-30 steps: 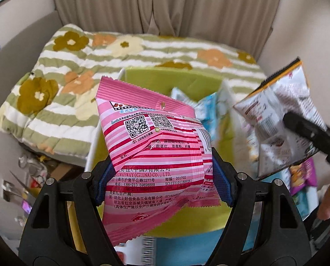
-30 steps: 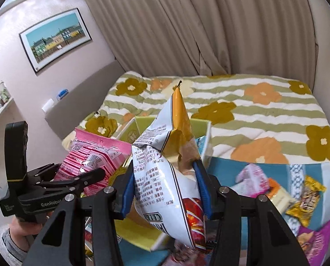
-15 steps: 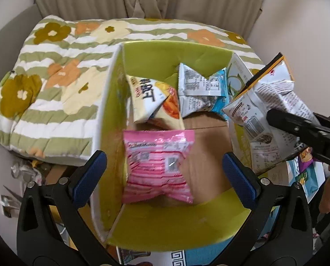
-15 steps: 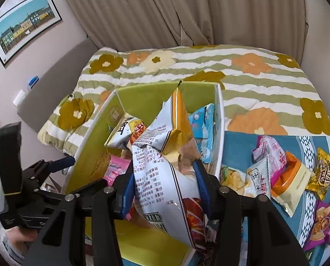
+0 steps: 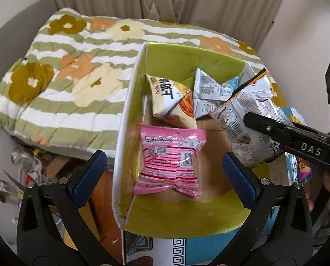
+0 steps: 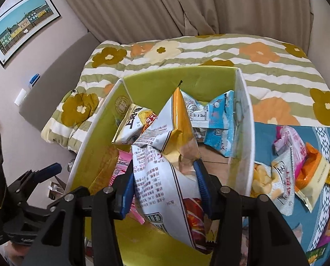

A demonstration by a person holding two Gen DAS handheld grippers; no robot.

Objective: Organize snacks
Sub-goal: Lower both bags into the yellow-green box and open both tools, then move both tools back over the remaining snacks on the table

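Observation:
A green cardboard box (image 5: 178, 221) (image 6: 91, 146) stands open on the table. Inside lie a pink striped snack bag (image 5: 171, 161), a cream chip bag (image 5: 171, 97) (image 6: 131, 126) and a white-and-blue bag (image 5: 211, 93) (image 6: 216, 124). My left gripper (image 5: 165, 177) is open and empty above the box's near edge. My right gripper (image 6: 165, 188) is shut on a white-and-orange chip bag (image 6: 165, 155) (image 5: 249, 119), held over the right side of the box.
A flowered striped quilt (image 5: 65, 77) covers the bed behind the box. Several loose snack bags (image 6: 298, 168) lie on the blue cloth (image 6: 264, 137) to the right of the box. Clutter (image 5: 27, 168) sits on the floor to the left.
My left gripper opened and let go of the pink bag, which now lies on the box floor. My right gripper carried its chip bag closer over the box.

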